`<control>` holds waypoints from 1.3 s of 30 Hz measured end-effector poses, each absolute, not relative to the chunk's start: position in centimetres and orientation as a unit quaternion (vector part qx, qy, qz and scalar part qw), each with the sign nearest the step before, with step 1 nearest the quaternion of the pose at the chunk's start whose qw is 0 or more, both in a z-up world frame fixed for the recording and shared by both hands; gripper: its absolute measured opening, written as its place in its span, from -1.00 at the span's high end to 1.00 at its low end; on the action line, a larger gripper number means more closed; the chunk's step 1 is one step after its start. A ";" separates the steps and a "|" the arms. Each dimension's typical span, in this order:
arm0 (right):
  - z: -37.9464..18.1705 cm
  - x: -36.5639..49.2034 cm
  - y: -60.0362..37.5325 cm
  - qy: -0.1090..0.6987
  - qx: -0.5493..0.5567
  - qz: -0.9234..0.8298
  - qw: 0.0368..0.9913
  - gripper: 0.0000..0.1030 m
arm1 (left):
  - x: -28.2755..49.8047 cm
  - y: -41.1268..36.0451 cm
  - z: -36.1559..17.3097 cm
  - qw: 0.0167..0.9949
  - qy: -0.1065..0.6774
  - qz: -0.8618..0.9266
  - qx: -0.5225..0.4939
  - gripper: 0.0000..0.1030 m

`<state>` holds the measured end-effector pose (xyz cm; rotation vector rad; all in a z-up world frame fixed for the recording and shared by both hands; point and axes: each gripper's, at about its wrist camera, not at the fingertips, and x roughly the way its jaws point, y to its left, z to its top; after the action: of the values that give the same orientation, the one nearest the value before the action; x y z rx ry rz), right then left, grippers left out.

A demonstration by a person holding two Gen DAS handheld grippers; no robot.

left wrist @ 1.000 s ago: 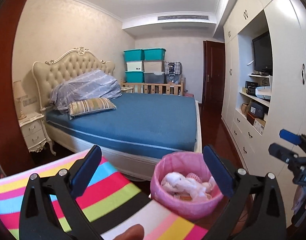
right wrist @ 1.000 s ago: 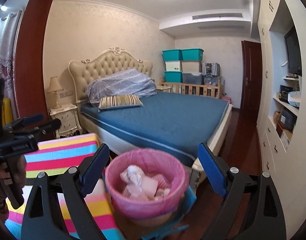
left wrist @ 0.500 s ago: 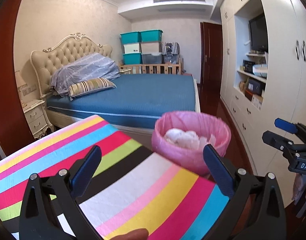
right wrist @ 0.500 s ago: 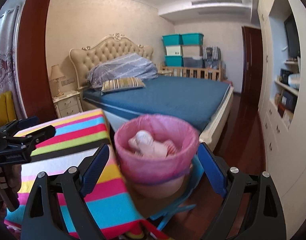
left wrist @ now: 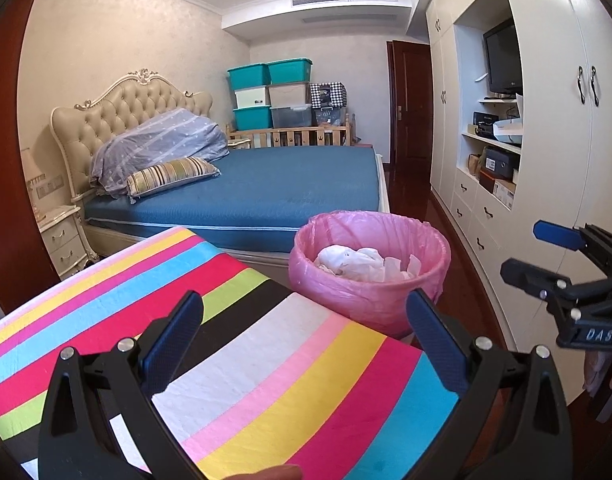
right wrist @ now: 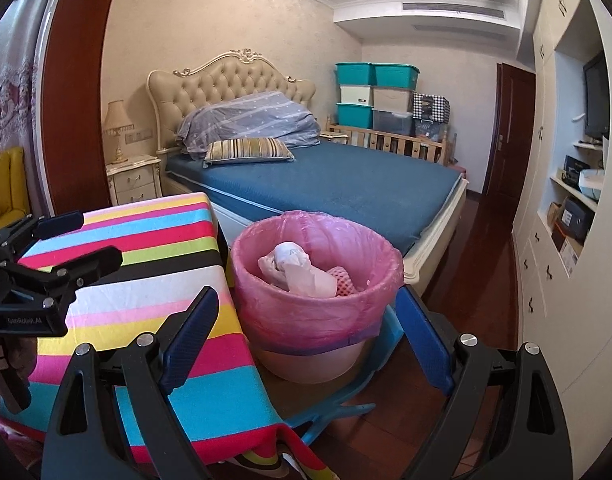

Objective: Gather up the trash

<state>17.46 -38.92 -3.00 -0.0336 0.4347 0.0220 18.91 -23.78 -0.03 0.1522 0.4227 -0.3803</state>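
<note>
With both sets of jaws spread wide and empty, left gripper over the striped cloth, right gripper facing the pink-lined bin just beside, seemingly readying to lift its bag of crumpled tissues.

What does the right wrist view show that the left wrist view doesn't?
Right wrist only: the bin's bare base below the pink liner, blue plastic under it, the bedside lamp, a yellow seat. Left wrist only: the wardrobe door handles. Both: trash bin, striped cloth, bed, both open, empty hand-held grippers: left, right.
</note>
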 end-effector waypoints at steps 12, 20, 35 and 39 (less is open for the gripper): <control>-2.9 17.4 -39.0 0.214 -0.014 0.014 0.977 -0.65 | 19.2 -24.3 -0.9 0.954 0.215 -0.192 0.086 -0.91; -3.0 17.4 -39.0 0.214 -0.013 0.013 0.977 -0.65 | 19.2 -24.4 -1.0 0.953 0.216 -0.195 0.088 -0.91; -3.0 17.5 -38.9 0.214 -0.011 0.013 0.977 -0.65 | 19.3 -24.3 -1.5 0.951 0.220 -0.199 0.084 -0.91; -3.1 17.4 -39.0 0.214 -0.010 0.013 0.977 -0.65 | 19.2 -24.2 -1.6 0.951 0.221 -0.201 0.081 -0.91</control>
<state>17.45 -39.01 -3.09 -0.0208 0.4313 0.0263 19.25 -24.16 -1.61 0.1650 0.4486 -0.4086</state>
